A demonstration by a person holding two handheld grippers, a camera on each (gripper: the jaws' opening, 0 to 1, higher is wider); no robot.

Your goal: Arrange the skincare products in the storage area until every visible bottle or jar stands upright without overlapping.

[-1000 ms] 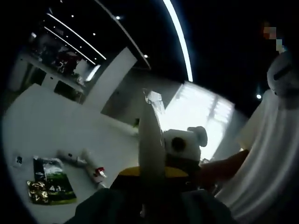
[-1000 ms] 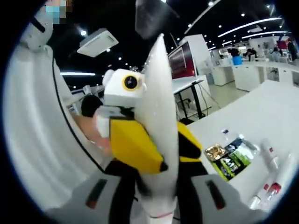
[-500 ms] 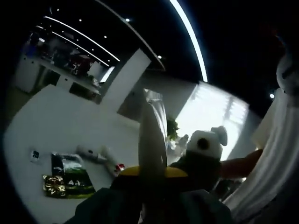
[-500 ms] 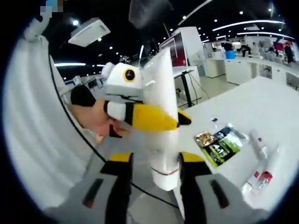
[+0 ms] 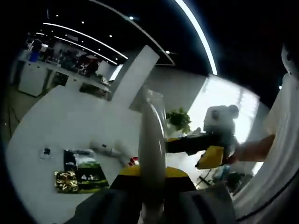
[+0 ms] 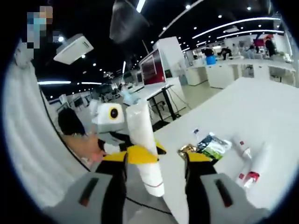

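Note:
A white skincare tube [image 5: 152,135] stands up between the jaws of my left gripper [image 5: 152,173], which is shut on it. In the right gripper view the same tube [image 6: 140,130] hangs in the air, held by the left gripper [image 6: 136,155] in a person's hand. My right gripper [image 6: 156,161] is open, its yellow-tipped jaws apart, just short of the tube. It also appears in the left gripper view as the right gripper [image 5: 209,153], off to the right of the tube. Two more white tubes [image 6: 256,161] lie flat on the white table [image 6: 261,107], one with a red cap [image 6: 251,177].
Green and gold foil packets [image 6: 209,144] lie on the table beside the lying tubes; the same packets [image 5: 81,170] sit at lower left in the left gripper view. A person in white clothing [image 6: 32,140] stands close. Other desks fill the far room.
The right gripper's jaws opened off the tube and drew back from it. The left gripper kept hold of the tube. Both views have shifted with the hands.

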